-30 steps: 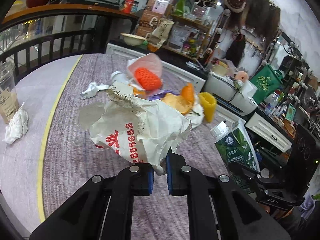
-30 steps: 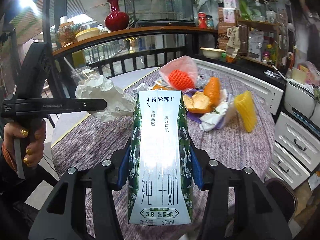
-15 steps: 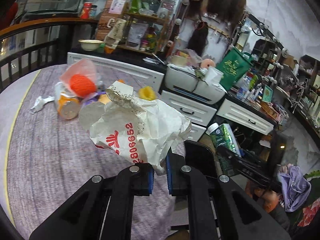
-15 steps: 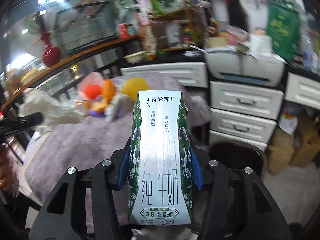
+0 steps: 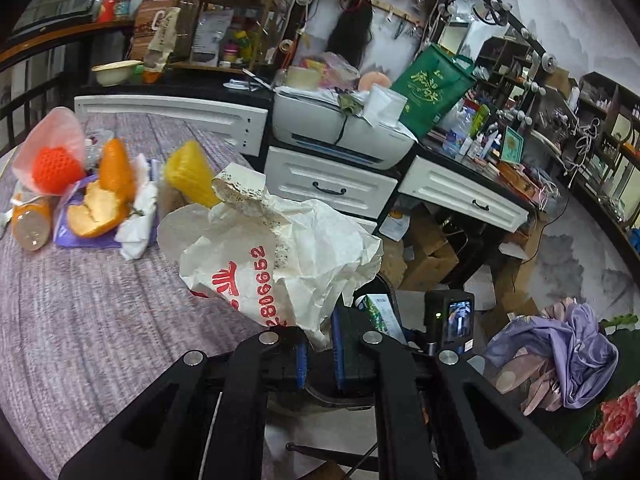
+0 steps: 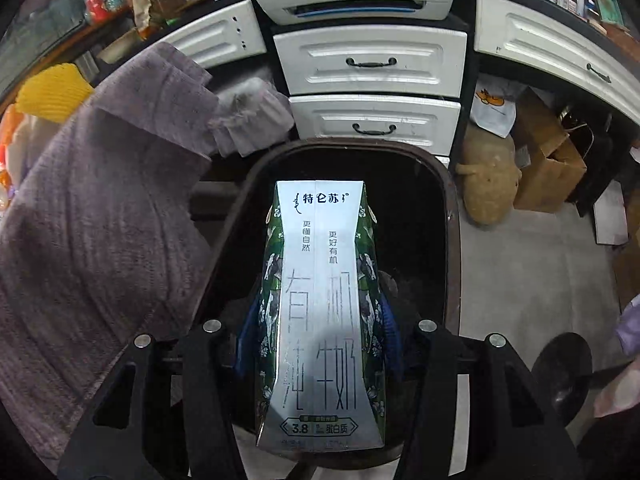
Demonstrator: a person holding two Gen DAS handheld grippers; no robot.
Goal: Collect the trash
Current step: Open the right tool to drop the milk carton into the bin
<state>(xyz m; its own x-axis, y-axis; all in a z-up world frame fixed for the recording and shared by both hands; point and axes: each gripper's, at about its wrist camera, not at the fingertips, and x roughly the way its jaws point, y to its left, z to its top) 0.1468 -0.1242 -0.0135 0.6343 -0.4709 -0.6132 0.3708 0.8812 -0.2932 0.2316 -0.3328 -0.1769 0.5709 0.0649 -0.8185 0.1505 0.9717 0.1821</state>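
Above the dark bin, the right gripper clamps a light, stiff milk carton by its sides, while the left gripper pinches a soft, crumpled paper bag beside the worktop.

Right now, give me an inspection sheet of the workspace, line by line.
Surface: round table under a grey-purple ribbed cloth, its edge draped beside the bin.
Job's things: crumpled white paper bag with red print; green-and-white milk carton above the dark open trash bin.
Clutter: orange peel, red foam net in a pink bag, yellow foam sleeve, white tissue, orange bottle lying down.
Grippers: left gripper shut on the paper bag; right gripper clamps the carton's sides.
Cables: loose wires on the far right shelves.
Surroundings: white drawers, printer, cardboard boxes on the floor.
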